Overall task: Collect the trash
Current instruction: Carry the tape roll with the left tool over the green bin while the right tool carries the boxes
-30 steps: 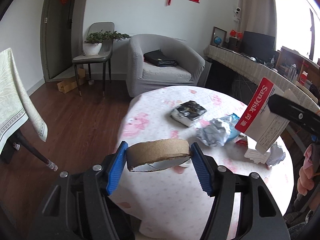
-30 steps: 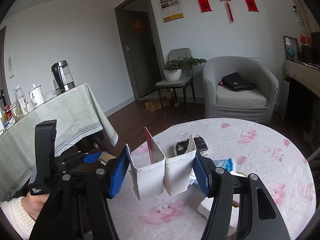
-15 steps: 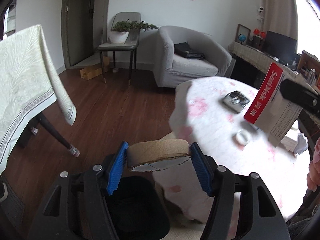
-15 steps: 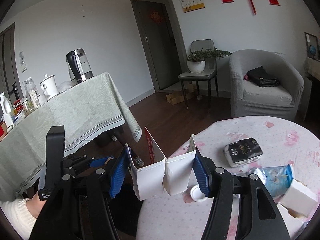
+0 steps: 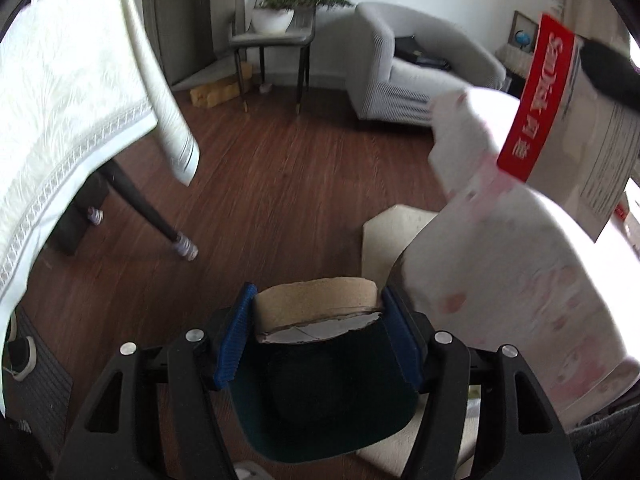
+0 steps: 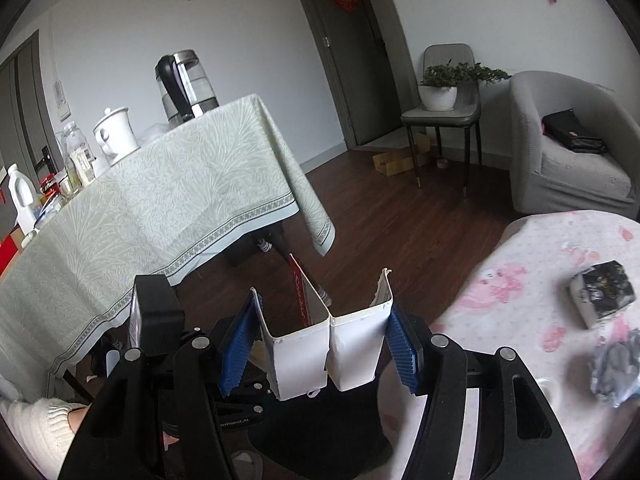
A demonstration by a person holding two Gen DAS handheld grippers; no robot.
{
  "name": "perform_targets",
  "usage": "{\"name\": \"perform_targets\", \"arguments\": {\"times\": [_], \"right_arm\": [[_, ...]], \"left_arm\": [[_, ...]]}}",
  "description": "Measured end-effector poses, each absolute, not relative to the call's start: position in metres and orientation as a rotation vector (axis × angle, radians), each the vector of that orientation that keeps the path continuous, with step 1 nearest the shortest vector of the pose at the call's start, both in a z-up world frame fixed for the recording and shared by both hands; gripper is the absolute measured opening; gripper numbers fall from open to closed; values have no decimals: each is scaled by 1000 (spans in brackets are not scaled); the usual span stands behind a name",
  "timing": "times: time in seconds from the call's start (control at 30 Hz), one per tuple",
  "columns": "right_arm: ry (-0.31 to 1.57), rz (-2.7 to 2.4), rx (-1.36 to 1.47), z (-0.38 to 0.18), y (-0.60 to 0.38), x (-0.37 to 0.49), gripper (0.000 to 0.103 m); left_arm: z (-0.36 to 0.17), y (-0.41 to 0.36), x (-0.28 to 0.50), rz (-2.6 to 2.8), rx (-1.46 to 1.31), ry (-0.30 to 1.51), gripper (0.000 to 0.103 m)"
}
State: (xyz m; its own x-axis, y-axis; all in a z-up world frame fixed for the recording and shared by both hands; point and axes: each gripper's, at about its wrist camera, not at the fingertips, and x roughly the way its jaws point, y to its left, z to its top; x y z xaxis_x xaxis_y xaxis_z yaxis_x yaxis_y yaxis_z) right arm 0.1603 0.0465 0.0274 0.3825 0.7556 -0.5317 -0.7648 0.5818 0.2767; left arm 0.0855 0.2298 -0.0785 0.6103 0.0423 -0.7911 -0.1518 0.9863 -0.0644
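cardboard ring [image 5: 316, 307] seemingly crosswise, white box [image 6: 326, 350] upright

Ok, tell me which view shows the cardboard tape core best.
The left wrist view: the cardboard tape core sits centred and unblocked in the left tool. The right wrist view shows none of it.

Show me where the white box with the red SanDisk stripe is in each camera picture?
Left wrist view: the white box is at the upper right, over the pink-spotted round table.
Right wrist view: the same box sits bottom centre, pinched in the right gripper.
Shared landmark: the potted plant on the grey chair.
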Motion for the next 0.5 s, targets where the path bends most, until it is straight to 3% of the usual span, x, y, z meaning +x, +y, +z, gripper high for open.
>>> {"name": "perform_targets", "arguments": {"times": [0.5], "right_arm": [[811,1000,-109,-19,121,161,61]], "left_arm": [[-149,267,69,112,-160,1163,67]]}}
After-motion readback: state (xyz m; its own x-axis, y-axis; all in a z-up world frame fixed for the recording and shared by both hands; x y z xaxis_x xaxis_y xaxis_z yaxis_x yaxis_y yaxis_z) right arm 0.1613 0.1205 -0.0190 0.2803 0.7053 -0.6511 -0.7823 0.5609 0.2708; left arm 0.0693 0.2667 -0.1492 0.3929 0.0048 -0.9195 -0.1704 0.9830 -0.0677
